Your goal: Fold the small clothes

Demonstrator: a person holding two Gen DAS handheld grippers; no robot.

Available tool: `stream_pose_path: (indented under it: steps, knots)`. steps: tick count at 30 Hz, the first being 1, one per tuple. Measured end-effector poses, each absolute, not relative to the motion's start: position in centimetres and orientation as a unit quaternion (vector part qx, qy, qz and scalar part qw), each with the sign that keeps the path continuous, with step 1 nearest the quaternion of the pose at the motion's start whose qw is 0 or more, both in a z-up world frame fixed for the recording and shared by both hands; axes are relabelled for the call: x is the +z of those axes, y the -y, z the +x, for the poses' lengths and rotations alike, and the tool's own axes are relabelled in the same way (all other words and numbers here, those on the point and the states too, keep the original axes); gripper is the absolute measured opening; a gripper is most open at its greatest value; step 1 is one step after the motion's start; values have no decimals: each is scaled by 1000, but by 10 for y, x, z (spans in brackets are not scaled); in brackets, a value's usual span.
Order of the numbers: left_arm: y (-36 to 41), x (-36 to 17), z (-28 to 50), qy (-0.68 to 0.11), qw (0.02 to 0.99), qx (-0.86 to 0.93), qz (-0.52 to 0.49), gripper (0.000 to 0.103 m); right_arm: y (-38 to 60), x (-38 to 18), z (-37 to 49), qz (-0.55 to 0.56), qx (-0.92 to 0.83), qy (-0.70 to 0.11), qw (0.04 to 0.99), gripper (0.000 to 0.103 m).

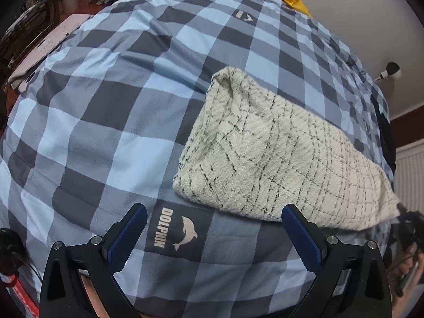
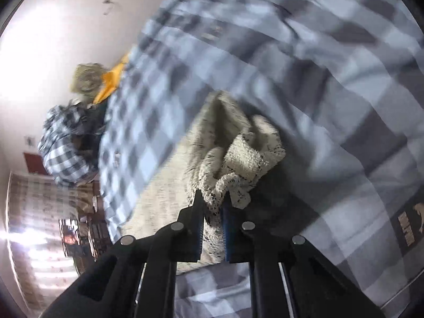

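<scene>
Cream knit garment (image 1: 265,153) half lifted off the bed, one corner pinched in the right claw (image 2: 214,206).

The garment is a small, thick, nubbly cream knit with thin black grid lines; it lies on the blue checked bedcover (image 1: 106,106), its far end resting there while the near right corner is drawn up to a point. In the right wrist view that corner sits bunched between the blue pads, the right claw clamped on it. It looks soft, light and floppy, likely to sag and fold over itself instead of holding a line, and grippy rather than slippery. A second hold probably belongs on the free near edge or corner. The left claw (image 1: 214,225) is spread wide apart and empty, above the bedcover by the dolphin logo (image 1: 176,229), just beside the garment's near edge.
</scene>
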State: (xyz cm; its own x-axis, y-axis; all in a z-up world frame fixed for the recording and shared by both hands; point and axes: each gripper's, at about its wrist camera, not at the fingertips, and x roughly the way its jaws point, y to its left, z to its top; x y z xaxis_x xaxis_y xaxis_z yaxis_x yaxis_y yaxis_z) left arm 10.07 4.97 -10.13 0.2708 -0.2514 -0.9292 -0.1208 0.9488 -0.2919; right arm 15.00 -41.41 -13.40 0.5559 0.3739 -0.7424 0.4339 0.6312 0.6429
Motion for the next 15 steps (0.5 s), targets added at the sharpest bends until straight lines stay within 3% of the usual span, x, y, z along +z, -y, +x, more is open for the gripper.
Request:
stream_pose_path:
  steps: [7, 11, 15]
  knots:
    - [-61, -84, 107, -581, 797, -44, -158, 103, 249, -36, 176, 137, 37, -444, 885, 7]
    - [-83, -76, 115, -573, 796, -40, -188, 103, 132, -25, 170, 18, 94, -429, 898, 7]
    - [-115, -67, 123, -557, 803, -20, -209, 103, 39, -39, 159, -23, 173, -426, 888, 7]
